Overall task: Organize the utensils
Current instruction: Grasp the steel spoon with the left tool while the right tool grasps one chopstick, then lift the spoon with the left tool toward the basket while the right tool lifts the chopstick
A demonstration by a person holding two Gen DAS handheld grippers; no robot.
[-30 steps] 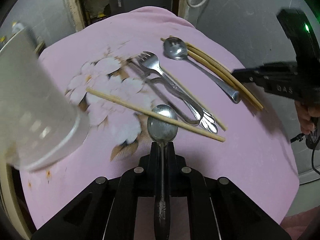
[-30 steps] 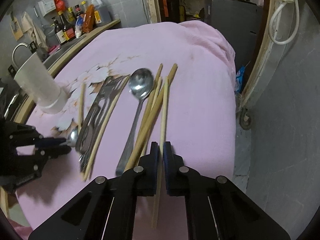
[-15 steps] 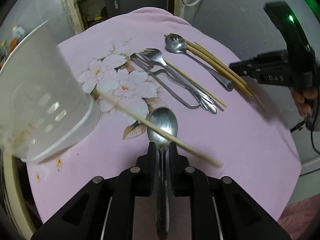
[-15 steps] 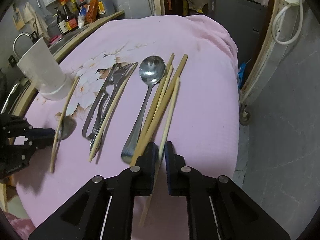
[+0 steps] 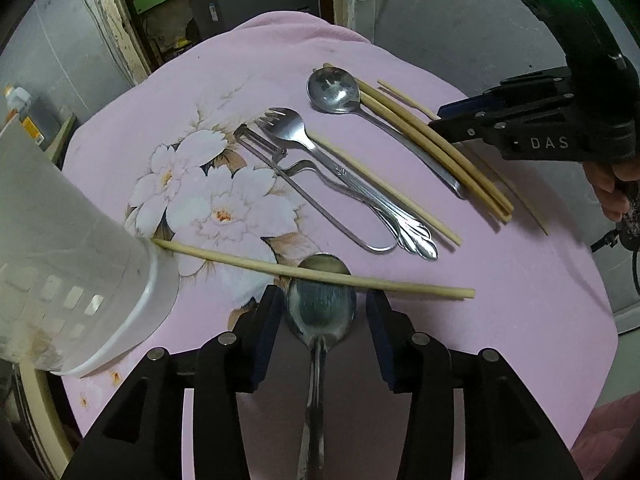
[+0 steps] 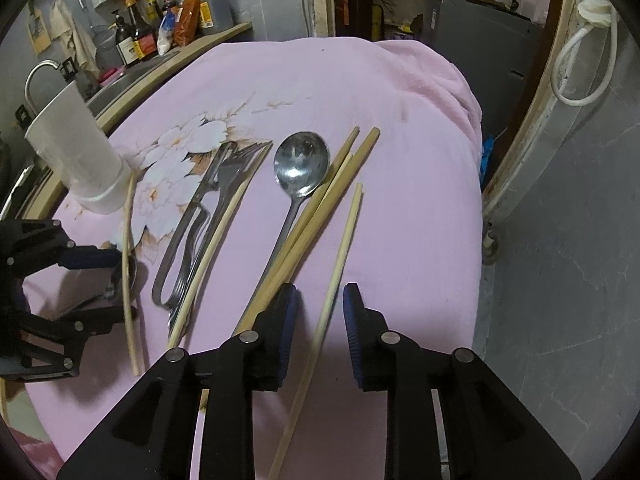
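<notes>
Both tong-style grippers have just been opening on the pink cloth (image 5: 500, 300): left gripper (image 5: 322, 314) part-open around a released spoon (image 5: 320, 312) crossed by a chopstick (image 5: 312, 272), right gripper (image 6: 318, 322) straddling another chopstick (image 6: 332, 280) laid beside its sorted fellows.

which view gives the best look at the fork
The left wrist view. There the fork lies face-on on the pink cloth, with tines, bowl and handle all distinct. In the right wrist view the fork is seen nearly edge-on, bunched with a peeler and a chopstick, its tines hard to separate.
</notes>
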